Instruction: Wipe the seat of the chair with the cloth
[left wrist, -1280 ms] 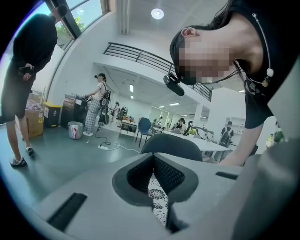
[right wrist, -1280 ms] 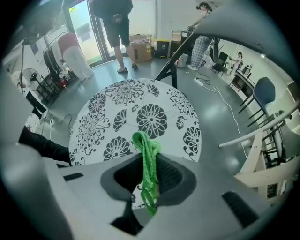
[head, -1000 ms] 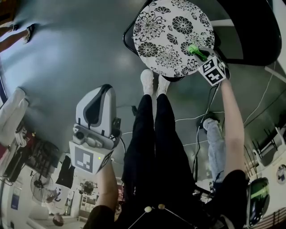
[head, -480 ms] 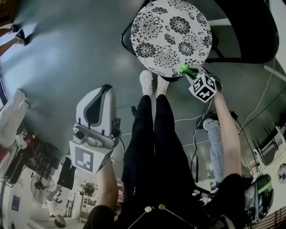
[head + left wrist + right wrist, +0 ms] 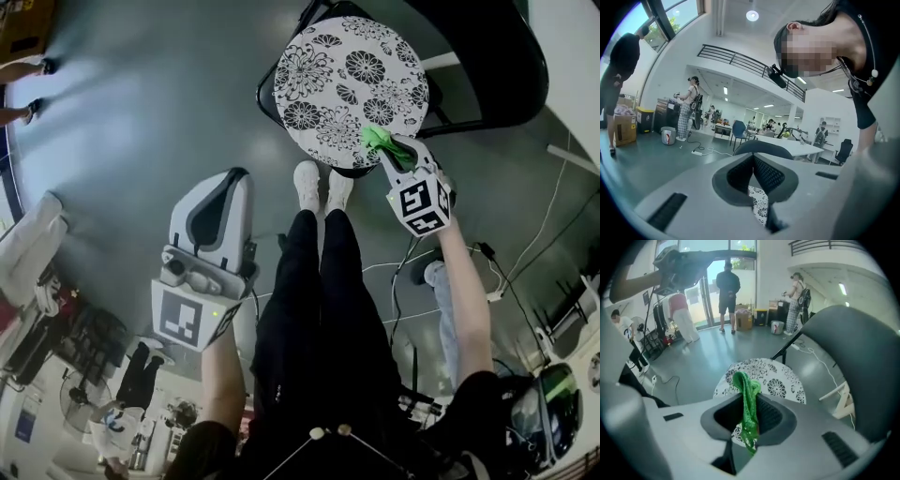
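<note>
The chair's round seat (image 5: 352, 84) has a white cover with black flowers and stands on the floor ahead of my feet, with its dark backrest (image 5: 487, 56) behind it. My right gripper (image 5: 386, 150) is shut on a green cloth (image 5: 380, 141) and hovers at the seat's near right edge. In the right gripper view the cloth (image 5: 747, 404) hangs pinched between the jaws above the seat (image 5: 764, 378). My left gripper (image 5: 217, 202) is held low at the left, away from the chair, jaws shut with nothing in them (image 5: 752, 176).
Cables (image 5: 412, 267) trail over the grey floor to the right of my legs. White shoes (image 5: 321, 178) stand just short of the seat. People stand by the glass doors (image 5: 727, 287) and by boxes and a bin (image 5: 777, 326) far off.
My right gripper has pulled back with the cloth from the seat's right side to its near edge and lifted a little. The left gripper has hardly moved.
</note>
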Demonstrator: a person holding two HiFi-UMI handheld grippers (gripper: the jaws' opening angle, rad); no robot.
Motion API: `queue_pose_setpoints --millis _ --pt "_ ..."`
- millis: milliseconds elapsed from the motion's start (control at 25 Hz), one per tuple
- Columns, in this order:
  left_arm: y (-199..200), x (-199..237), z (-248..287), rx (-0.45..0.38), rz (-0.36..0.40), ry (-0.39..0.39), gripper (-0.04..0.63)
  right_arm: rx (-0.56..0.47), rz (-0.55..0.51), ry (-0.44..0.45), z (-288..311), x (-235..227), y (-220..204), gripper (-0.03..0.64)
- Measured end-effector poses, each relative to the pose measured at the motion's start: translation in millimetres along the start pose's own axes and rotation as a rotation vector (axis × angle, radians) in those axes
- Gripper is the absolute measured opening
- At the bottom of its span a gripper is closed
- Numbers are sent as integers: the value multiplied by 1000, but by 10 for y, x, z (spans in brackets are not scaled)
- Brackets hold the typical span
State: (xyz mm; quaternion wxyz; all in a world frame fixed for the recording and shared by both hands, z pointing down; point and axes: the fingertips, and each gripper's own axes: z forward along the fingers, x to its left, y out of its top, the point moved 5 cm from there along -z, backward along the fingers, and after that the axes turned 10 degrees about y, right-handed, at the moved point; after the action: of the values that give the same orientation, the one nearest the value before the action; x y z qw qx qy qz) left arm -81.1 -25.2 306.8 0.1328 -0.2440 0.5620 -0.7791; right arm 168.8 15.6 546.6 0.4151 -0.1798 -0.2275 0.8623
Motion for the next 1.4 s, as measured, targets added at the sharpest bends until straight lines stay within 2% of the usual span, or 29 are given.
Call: queue_pose_setpoints --millis 200,360,520,640,720,1000,1160,1280,1400 --pt "374 -332 -3 -16 33 -67 6 -237 107 -148 -830 71 570 84" --pt "673 -591 -60 -8 88 -106 6 -434 178 -257 -1616 214 1047 84" --pt "1081 -884 -169 6 139 -133 6 -631 163 -341 -2412 458 1565 84" --pt "1387 -1093 -308 -10 172 -164 6 -735 167 -374 -2940 646 1870 84" --pt "1563 -1204 -401 -31 186 -171 6 -789 161 -395 -3265 763 2027 84" --pt "2104 -1396 -603 -160 174 -123 6 -982 85 -476 -4144 1150 2443 86" --pt "2355 -1487 -715 -220 187 -126 6 -1027 20 -526 -4417 1299 2599 86" --pt "2482 -1512 -816 -247 209 -128 6 -1067 12 -549 -4585 1359 2715 86" --pt "2562 -1509 -914 -271 208 -112 6 -1061 -5 -586 -4728 1408 2740 83"
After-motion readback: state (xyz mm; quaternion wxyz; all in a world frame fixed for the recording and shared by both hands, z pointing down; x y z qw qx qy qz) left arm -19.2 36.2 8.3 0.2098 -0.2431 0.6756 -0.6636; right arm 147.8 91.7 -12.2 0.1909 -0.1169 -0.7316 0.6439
